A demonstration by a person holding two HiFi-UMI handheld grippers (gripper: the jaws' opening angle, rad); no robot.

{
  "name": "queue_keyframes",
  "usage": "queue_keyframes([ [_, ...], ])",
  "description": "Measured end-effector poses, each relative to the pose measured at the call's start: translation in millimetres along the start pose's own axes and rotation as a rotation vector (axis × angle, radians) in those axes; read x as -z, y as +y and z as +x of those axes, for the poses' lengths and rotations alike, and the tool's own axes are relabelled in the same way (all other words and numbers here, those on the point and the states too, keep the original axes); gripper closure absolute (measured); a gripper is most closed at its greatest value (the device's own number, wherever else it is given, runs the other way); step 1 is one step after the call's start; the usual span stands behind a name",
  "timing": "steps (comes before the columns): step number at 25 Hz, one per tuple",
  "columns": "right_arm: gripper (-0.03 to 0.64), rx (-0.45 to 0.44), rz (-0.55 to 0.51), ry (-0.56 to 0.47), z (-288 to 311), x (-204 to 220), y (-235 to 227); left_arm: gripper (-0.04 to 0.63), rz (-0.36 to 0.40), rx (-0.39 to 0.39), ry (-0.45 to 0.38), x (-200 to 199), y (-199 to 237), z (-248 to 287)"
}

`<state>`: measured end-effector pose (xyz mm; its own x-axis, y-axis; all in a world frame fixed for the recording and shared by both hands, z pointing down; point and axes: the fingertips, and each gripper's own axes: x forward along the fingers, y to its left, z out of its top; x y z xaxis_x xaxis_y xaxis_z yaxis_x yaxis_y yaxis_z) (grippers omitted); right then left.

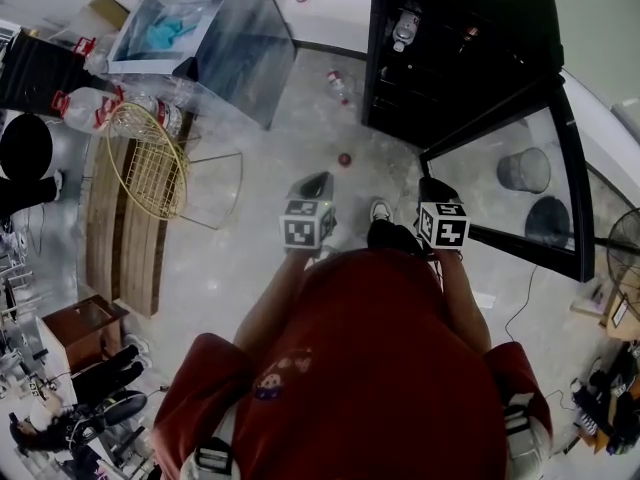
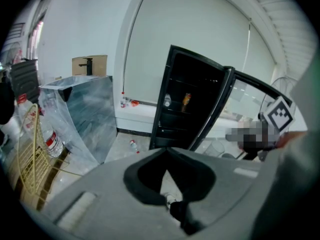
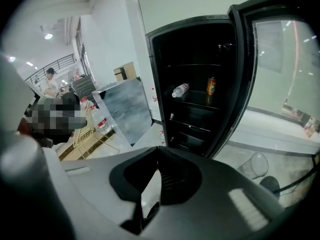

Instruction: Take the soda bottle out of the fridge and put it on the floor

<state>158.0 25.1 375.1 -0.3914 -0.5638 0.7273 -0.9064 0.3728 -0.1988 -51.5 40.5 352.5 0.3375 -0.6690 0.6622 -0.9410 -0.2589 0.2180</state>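
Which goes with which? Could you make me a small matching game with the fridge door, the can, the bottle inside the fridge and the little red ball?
Things
1. fridge door
2. orange can
3. bottle in the fridge
4. red ball

States
A. lying on its side on a shelf
B. on the floor
C. swung open
D. standing upright on a shelf

Pairs: 1-C, 2-D, 3-A, 4-B
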Motion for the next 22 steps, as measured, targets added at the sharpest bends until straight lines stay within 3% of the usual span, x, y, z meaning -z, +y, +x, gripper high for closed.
queue_keyframes([
  [22, 0.615, -0.048, -0.034, 0.019, 1, 5, 7, 0.594, -0.029, -0.038, 0.002, 14, -1, -11],
])
